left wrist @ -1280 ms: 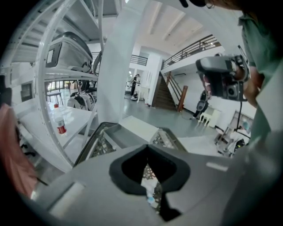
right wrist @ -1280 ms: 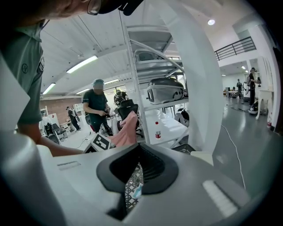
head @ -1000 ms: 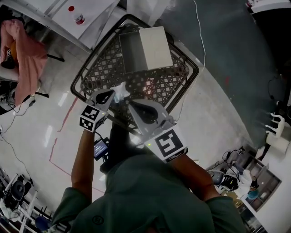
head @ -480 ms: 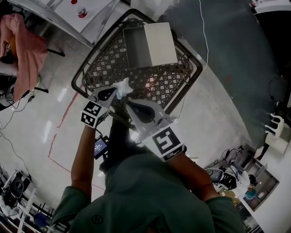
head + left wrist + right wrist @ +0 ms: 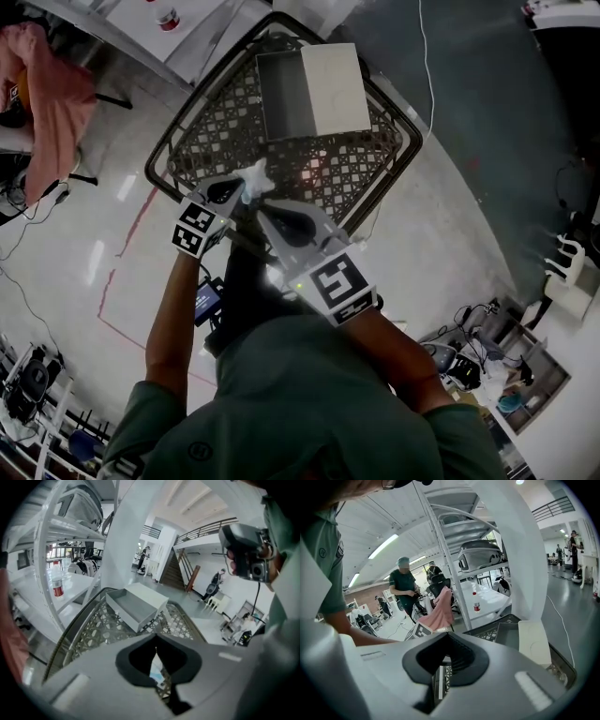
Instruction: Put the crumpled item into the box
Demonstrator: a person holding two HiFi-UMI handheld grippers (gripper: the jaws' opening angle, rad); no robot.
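**Crumpled item clamped in left tool, outside the box**

The left tool (image 5: 246, 187) was closed on the crumpled item (image 5: 255, 176). In the left gripper view its jaws met at the tips (image 5: 155, 641), with a sliver of white and pale blue material (image 5: 156, 667) pinched between them. The item was held over the near edge of the dark lattice worktop (image 5: 347, 169), apart from the box (image 5: 281, 94) and not inside it.

The box stood at the far end of that worktop, a grey open tray with a white flap lying flat beside it. Its interior appeared bare in the left gripper view (image 5: 133, 606).

The right tool (image 5: 267, 211) was just beside the left one, also over the near edge. In the right gripper view its jaws (image 5: 446, 641) stood together with nothing gripped, and the lattice showed below them.

A bottle with a red label (image 5: 169, 16) stood on a white shelf beyond the worktop. A pink cloth (image 5: 52, 94) hung at the left.
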